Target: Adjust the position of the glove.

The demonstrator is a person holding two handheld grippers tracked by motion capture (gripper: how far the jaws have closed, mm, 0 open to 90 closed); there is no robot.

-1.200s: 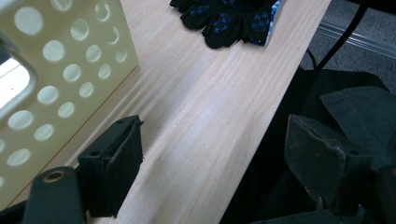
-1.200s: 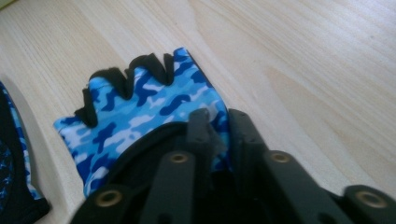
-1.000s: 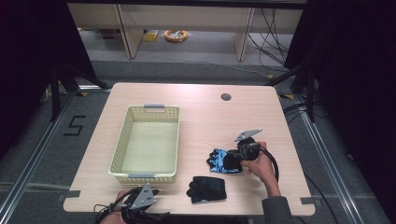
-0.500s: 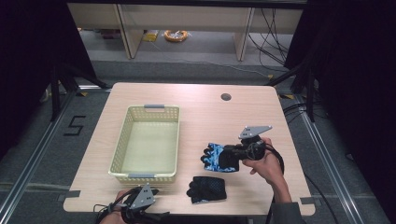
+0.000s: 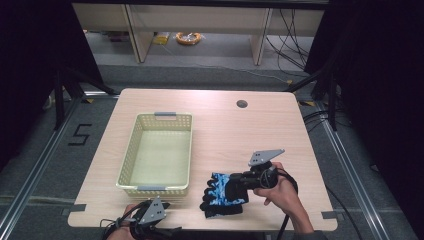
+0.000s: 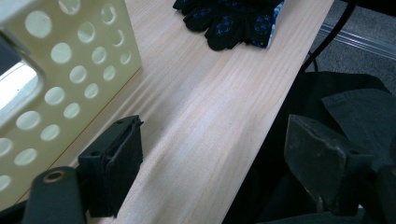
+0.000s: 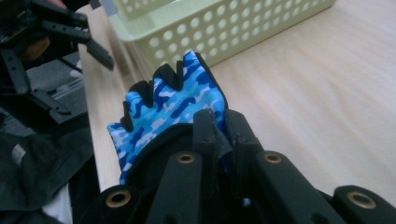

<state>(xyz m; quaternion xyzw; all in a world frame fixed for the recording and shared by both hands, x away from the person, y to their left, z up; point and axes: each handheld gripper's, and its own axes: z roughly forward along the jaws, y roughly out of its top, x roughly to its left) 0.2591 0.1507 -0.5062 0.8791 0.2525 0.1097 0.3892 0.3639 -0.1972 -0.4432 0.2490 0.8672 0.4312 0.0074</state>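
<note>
A blue camouflage glove (image 5: 226, 187) hangs from my right gripper (image 5: 240, 181), which is shut on its cuff. In the right gripper view the glove (image 7: 170, 95) spreads away from the closed jaws of the right gripper (image 7: 217, 122). It is just above a black glove (image 5: 222, 208) that lies near the table's front edge. My left gripper (image 5: 161, 227) rests at the front edge below the basket, open with nothing between its pads (image 6: 114, 165). Farther along the left gripper view lies the black glove (image 6: 224, 21).
A pale yellow perforated basket (image 5: 130, 155), with nothing in it, stands left of centre; its wall (image 6: 70, 70) is close to the left gripper. The wooden table (image 5: 225, 125) has a round cable hole (image 5: 242, 104) at the back. A dark garment (image 6: 336, 116) is beyond the front edge.
My right gripper has carried the blue glove toward the front edge and slightly left, so it is now over the black glove. The left gripper has stayed put.
</note>
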